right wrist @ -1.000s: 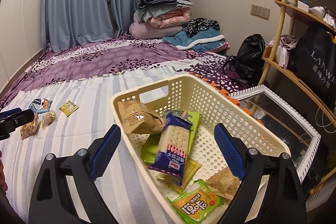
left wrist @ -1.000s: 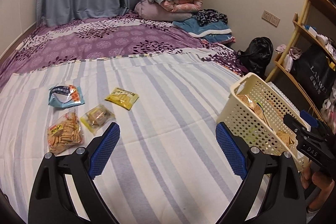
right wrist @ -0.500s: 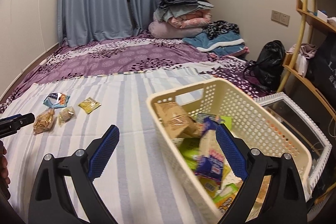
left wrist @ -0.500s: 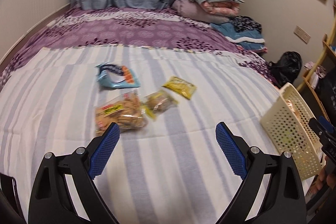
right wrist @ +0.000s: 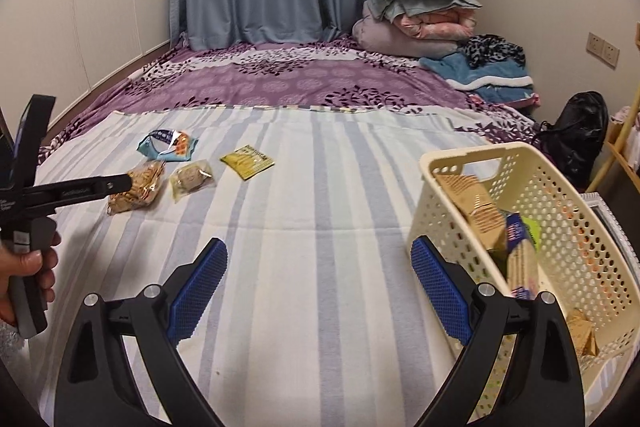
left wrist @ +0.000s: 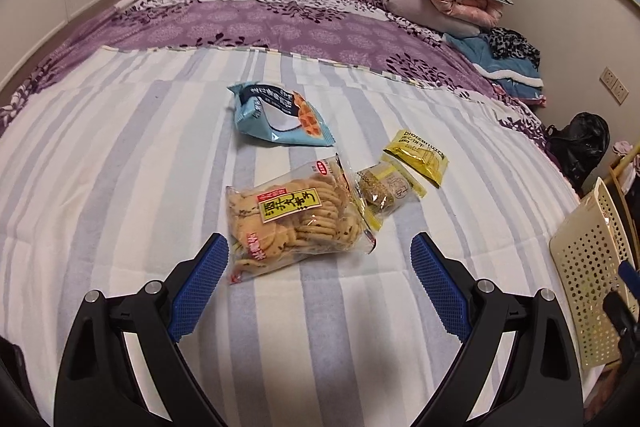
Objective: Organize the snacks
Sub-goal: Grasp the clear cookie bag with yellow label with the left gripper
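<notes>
Four snack packets lie together on the striped bedspread: a clear bag of crackers (left wrist: 292, 219) (right wrist: 138, 187), a small yellow-edged cake packet (left wrist: 386, 191) (right wrist: 192, 179), a yellow packet (left wrist: 418, 157) (right wrist: 247, 161) and a blue packet (left wrist: 280, 117) (right wrist: 168, 145). My left gripper (left wrist: 319, 251) hangs open just short of the cracker bag, holding nothing. A cream perforated basket (right wrist: 560, 195) (left wrist: 588, 291) on the bed's right side holds several snacks. My right gripper (right wrist: 319, 255) is open and empty over bare bedspread, its right finger beside the basket's near wall.
A hand (right wrist: 24, 267) holds the left gripper at the right wrist view's left edge. Folded bedding (right wrist: 416, 15) is piled at the bed's far right corner. A black bag (right wrist: 580, 135) and wooden shelves stand beyond the basket.
My left gripper swung left and down toward the snack group, so the cracker bag now lies just ahead of its fingers. My right gripper moved left, away from over the basket.
</notes>
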The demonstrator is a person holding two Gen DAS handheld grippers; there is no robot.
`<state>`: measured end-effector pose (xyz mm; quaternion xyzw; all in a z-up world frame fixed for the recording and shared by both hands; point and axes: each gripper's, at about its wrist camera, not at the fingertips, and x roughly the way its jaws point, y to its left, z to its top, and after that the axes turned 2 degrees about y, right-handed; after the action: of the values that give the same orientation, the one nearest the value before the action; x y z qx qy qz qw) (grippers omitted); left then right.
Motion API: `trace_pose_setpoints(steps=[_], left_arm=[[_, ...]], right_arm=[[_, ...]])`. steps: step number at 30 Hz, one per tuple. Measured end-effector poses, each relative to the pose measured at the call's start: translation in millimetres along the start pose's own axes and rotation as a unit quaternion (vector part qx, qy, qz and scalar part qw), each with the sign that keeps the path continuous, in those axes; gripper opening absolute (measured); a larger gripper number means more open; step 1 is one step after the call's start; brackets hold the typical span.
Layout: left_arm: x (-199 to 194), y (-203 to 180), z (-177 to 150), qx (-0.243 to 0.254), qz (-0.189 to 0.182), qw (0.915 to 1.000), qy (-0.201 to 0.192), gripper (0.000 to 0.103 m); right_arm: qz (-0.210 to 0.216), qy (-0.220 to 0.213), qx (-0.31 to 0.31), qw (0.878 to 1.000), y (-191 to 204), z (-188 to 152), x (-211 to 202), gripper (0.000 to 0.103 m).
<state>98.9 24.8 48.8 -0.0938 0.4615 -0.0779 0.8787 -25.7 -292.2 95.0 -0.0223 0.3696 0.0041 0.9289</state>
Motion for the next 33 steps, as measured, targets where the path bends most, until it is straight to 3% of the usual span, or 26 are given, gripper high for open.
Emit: trace_pose_setpoints(steps=[4, 13, 17, 23, 33], left_arm=[[15.9, -1.8, 5.9, -0.007, -0.009, 0.9999, 0.010, 0.098], [44.2, 10.4, 14.6, -0.028, 0.009, 0.9994, 0.019, 0.099], [53.5, 23.5, 12.4, -0.051, -0.015, 0.9984, 0.017, 0.099], [53.7, 27.1, 9.5, -0.045, -0.027, 0.9986, -0.007, 0.098], [39.6, 49.2, 11.9, -0.083, -0.078, 0.9931, -0.030, 0.091]], right_arm=[[0.007, 0.012, -0.002, 1.000, 7.1, -0.5, 10.4, 0.093], [0.018, 0.034, -0.013, 0.999, 20.6, 1.5, 35.1, 0.093], [0.026, 0.043, -0.021, 0.999, 30.4, 3.9, 48.8, 0.093], [0.046, 0.057, -0.031, 0.997, 46.5, 7.9, 70.9, 0.093], [0.094, 0.062, -0.061, 0.992, 91.3, 33.9, 121.7, 0.092]])
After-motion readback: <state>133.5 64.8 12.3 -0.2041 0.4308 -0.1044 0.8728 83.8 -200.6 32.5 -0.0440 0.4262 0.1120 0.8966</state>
